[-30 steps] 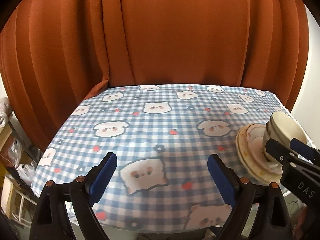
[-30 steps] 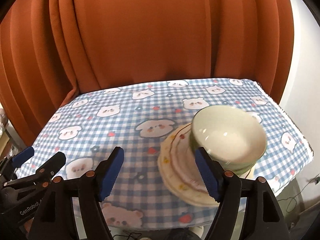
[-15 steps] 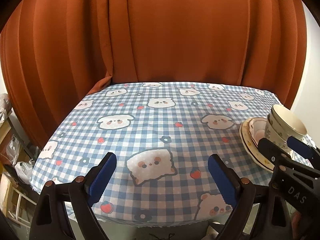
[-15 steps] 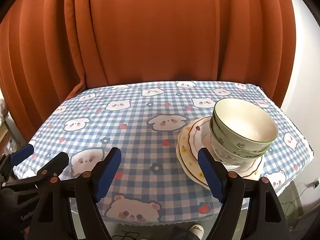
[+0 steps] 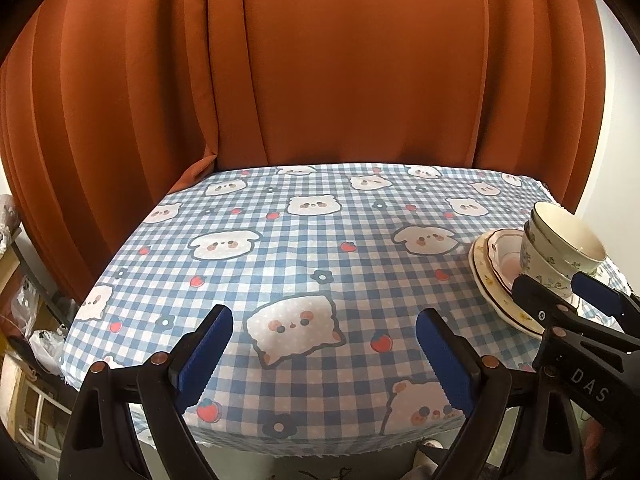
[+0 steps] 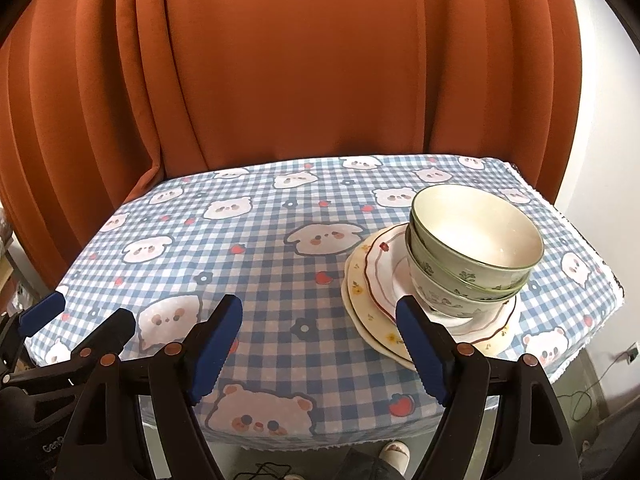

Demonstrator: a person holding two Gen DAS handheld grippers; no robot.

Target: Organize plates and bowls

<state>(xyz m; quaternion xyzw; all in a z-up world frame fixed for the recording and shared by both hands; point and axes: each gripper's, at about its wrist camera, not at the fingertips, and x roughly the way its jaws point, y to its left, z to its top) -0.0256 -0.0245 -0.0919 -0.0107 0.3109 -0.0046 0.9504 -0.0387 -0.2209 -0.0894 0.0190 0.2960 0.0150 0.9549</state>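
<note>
An orange curtain (image 5: 320,80) backs my checked worktop (image 5: 320,248). In the left view, my left claw (image 5: 320,354) hangs released, clear of the worktop's near edge. In the right view, my right claw (image 6: 318,344) is released too; two bowls (image 6: 472,256) sit upright, mouths up, stacked on the plates (image 6: 376,280) near the worktop's right edge.

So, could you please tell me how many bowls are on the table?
2 visible. The top bowl is nested in the lower bowl, which sits on the stacked plates at the table's right side. A third could hide between them.
</note>
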